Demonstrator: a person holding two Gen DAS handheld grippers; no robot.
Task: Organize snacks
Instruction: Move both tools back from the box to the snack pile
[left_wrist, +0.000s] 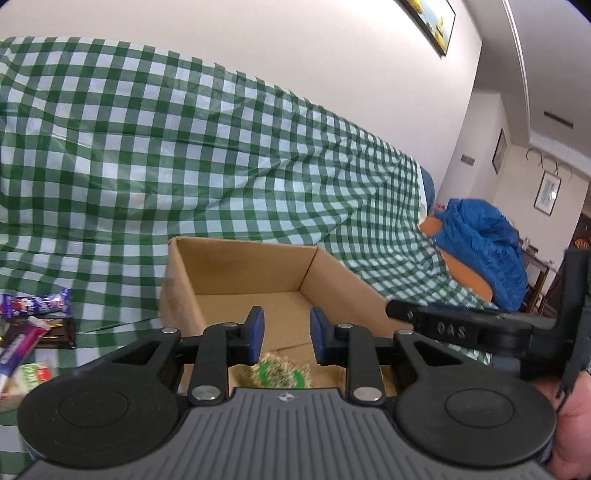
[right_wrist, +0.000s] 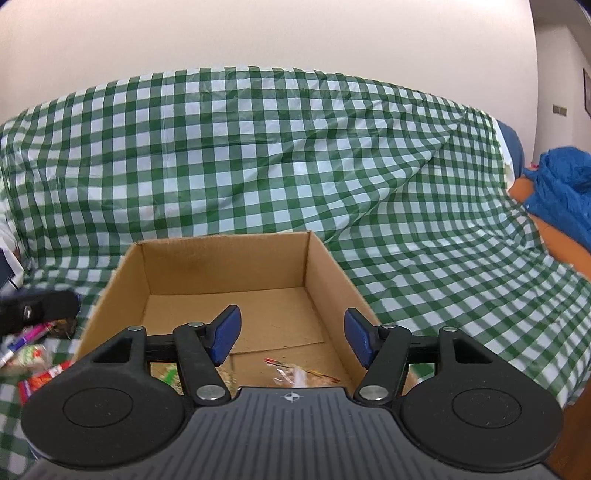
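1. My left tool (left_wrist: 286, 334) hangs over the near end of the cardboard box (left_wrist: 236, 266), its blue pads a narrow gap apart and nothing between them.
2. Just below those pads, a blurred green-and-white snack packet (left_wrist: 282, 373) sits on the box floor.
3. My right tool (right_wrist: 291, 338) is over the same cardboard box (right_wrist: 225, 260), pads spread wide and carrying nothing.
4. Under it, in the near part of the box, lies a clear-wrapped snack (right_wrist: 295, 374) with red and yellow print; a green-printed packet (right_wrist: 168, 374) shows beside it to the left.
5. Out to the left of the box, more snacks wait on the green checked cloth (left_wrist: 184, 147): a purple bar (left_wrist: 37, 304), a dark wrapper (left_wrist: 55, 332), a green-and-white packet (left_wrist: 31, 376).
6. From the right wrist, that loose pile (right_wrist: 33, 354) sits left of the box too.
7. Far right, a blue bundle (left_wrist: 480, 251) lies on something orange.
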